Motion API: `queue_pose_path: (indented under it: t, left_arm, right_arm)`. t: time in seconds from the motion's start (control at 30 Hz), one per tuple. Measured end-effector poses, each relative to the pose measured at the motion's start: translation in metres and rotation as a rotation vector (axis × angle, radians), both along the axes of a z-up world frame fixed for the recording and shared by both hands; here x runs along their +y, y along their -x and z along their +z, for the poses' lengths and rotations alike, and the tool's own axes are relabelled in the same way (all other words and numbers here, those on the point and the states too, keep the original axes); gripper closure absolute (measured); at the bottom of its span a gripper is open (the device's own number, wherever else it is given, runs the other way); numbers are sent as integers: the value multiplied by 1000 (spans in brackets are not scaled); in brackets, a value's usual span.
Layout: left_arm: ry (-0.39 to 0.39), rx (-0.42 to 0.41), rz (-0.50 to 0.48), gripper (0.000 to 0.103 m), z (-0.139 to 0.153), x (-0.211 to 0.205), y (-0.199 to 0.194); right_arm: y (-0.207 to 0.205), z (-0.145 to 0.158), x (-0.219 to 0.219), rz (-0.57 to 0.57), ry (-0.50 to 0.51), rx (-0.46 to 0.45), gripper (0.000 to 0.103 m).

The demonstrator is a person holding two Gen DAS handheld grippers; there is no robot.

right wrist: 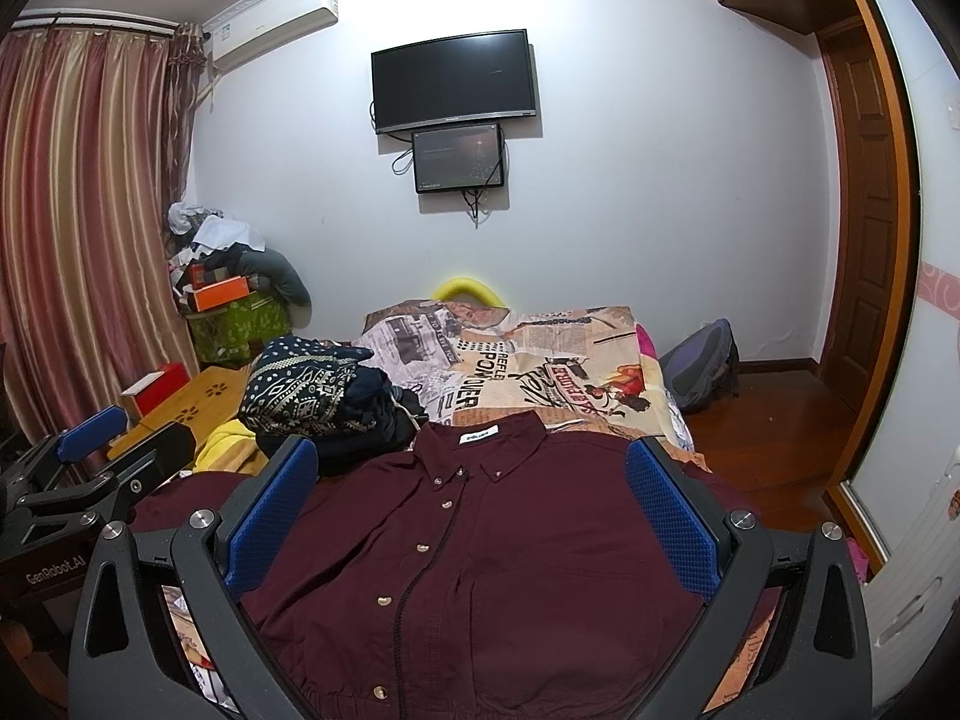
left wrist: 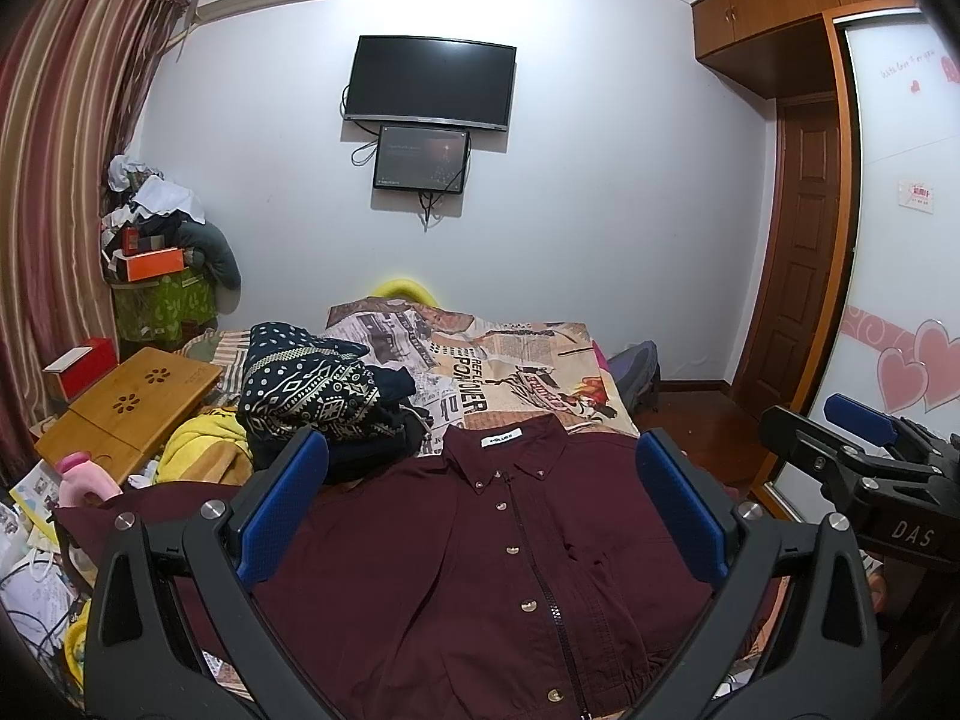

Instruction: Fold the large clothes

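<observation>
The bed [left wrist: 540,360], covered by a newspaper-print spread, occupied the middle of the room, and on its near end lay the task's thing: a large maroon jacket [left wrist: 480,570], front up, collar toward the far wall, its zip and buttons closed and its body spread flat with a few shallow creases. A heap of dark patterned clothes [left wrist: 318,396] sat just beyond its left shoulder, touching or nearly touching the sleeve side. The left gripper [left wrist: 480,516] hung above the chest of the jacket with its blue pads set wide apart and nothing between them; the right gripper [right wrist: 474,516] was likewise spread wide and empty over the same garment. The cloth looked soft, limp and light, likely to sag and slide when lifted, though the zip line and gathered hem would be somewhat stiffer. Judged from this layout, the shoulders or sleeve edges offered the soundest pinching points. The white collar label [left wrist: 503,439] marked the centre line.
</observation>
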State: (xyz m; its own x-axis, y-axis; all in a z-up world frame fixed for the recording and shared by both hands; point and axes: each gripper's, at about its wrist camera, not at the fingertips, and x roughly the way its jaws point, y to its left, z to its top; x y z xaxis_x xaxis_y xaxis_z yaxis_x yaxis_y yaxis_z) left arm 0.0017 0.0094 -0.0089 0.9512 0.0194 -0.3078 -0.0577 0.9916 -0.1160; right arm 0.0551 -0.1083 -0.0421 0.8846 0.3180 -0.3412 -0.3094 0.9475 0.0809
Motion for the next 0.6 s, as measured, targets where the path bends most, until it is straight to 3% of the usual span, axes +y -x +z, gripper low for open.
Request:
queue_pose_path:
  t: [0.33, 0.6]
  left_arm:
    - [-3, 8, -7, 0, 0, 3, -4]
    - [-16, 20, 80, 0, -6, 35, -16]
  right_arm:
    - [-4, -1, 0, -2, 7, 8, 1]
    - [-16, -3, 5, -4, 35, 29, 1]
